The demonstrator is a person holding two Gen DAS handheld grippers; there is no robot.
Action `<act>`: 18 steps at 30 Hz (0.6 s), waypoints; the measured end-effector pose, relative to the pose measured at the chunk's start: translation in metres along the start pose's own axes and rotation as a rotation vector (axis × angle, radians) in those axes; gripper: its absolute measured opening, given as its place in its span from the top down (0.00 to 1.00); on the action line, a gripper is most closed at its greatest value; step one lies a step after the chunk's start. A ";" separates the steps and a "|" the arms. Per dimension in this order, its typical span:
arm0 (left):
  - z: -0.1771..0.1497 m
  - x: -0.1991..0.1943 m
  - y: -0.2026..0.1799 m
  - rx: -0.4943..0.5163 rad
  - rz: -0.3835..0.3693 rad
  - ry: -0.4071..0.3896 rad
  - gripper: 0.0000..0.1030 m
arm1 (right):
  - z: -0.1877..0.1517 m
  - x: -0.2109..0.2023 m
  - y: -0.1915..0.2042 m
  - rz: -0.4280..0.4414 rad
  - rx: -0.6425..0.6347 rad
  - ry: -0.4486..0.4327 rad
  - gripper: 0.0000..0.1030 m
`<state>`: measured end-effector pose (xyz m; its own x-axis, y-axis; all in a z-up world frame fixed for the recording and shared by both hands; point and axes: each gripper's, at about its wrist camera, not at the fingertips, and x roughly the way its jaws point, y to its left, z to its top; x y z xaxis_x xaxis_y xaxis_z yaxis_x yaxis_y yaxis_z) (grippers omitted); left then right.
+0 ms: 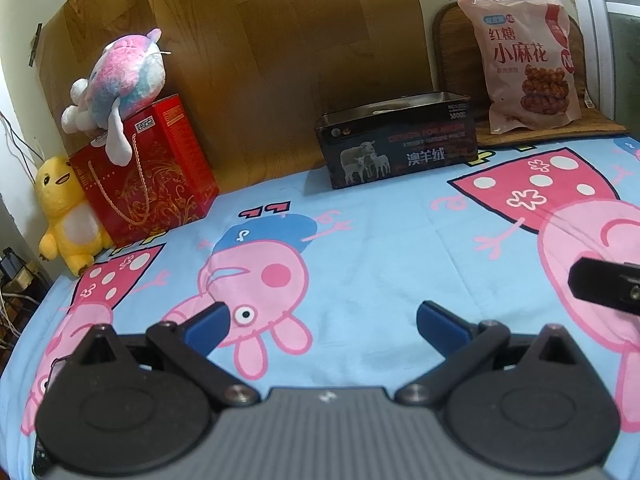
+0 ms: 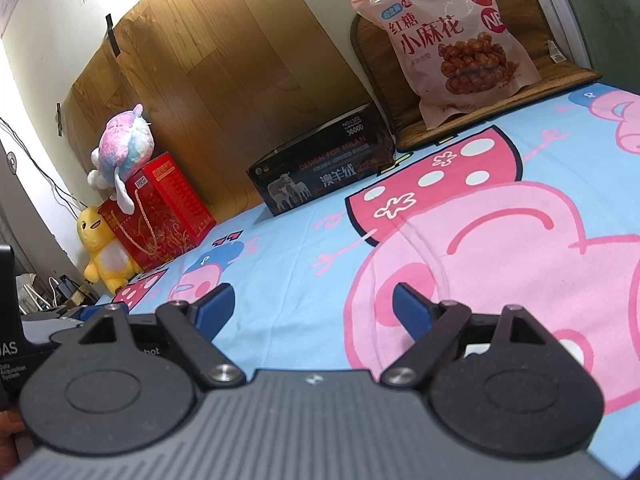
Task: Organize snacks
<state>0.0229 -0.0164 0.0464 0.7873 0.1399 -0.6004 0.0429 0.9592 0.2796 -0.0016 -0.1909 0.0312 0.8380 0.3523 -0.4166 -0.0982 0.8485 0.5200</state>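
A pink snack bag (image 1: 524, 64) with red Chinese writing leans upright on a brown mat at the far right; it also shows in the right wrist view (image 2: 452, 36). An open black box (image 1: 400, 140) with sheep printed on it stands on the bed to the left of the bag, also in the right wrist view (image 2: 324, 168). My left gripper (image 1: 322, 326) is open and empty, low over the cartoon bedsheet, well short of the box. My right gripper (image 2: 314, 306) is open and empty, also low over the sheet. Part of the right gripper (image 1: 608, 286) shows at the left view's right edge.
A red gift box (image 1: 156, 172) stands at the far left with a pink-blue plush (image 1: 120, 80) on top and a yellow plush (image 1: 64, 212) beside it. A wood-pattern board (image 1: 260, 48) covers the wall behind. The bed's left edge (image 1: 48, 292) drops to cables.
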 end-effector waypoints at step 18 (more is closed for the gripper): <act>0.001 0.000 -0.005 0.010 -0.026 0.010 0.00 | 0.001 0.000 -0.004 -0.003 0.015 0.000 0.14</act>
<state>0.0233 -0.0211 0.0454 0.7796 0.1174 -0.6151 0.0693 0.9601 0.2710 -0.0011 -0.1950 0.0294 0.8382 0.3495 -0.4187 -0.0874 0.8438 0.5295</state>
